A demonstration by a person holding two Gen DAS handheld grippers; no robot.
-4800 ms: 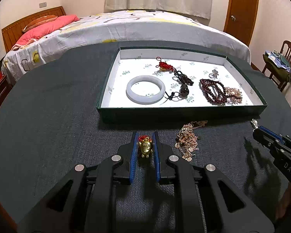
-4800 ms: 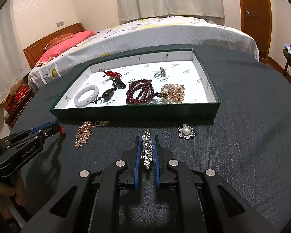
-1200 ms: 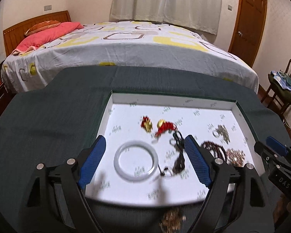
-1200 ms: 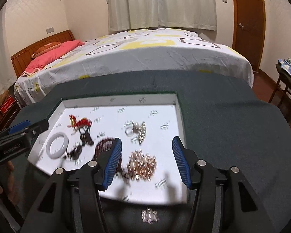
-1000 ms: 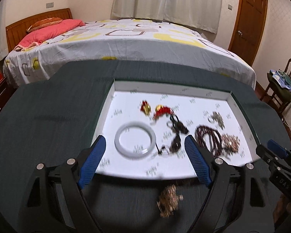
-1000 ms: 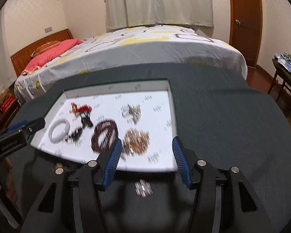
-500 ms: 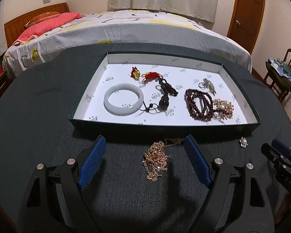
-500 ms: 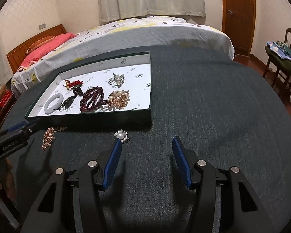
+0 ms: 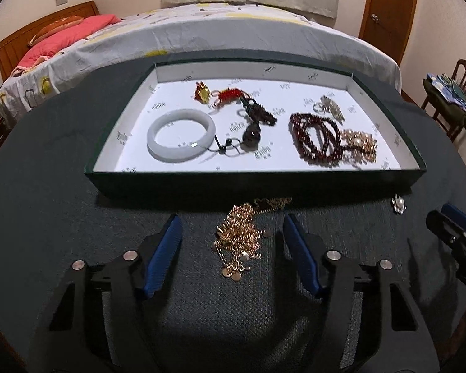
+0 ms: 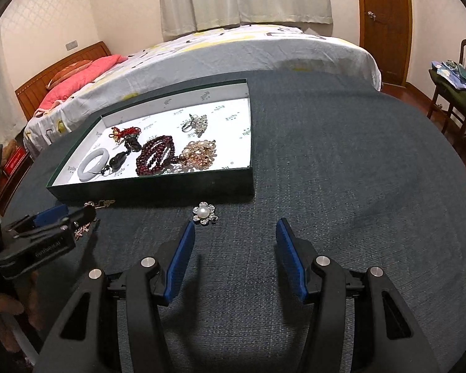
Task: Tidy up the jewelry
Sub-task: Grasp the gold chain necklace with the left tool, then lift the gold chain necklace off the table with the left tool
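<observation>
Over the gold chain (image 9: 240,236), left gripper (image 9: 231,253) lower than before, jaws closing but apart, right gripper (image 10: 234,259) wide, empty.

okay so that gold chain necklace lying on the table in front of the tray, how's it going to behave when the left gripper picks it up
The gold chain necklace lies in a loose heap with small discs at its near end, so it is probably floppy and will dangle. Its fine links may slip through or snag. The left gripper has been closing around it, pads not yet touching; a pinch mid-heap looks safest.

Left gripper (image 9: 231,239) fingers (image 9: 166,251) narrower (gold chain (image 9: 239,236) between, untouched)
</observation>
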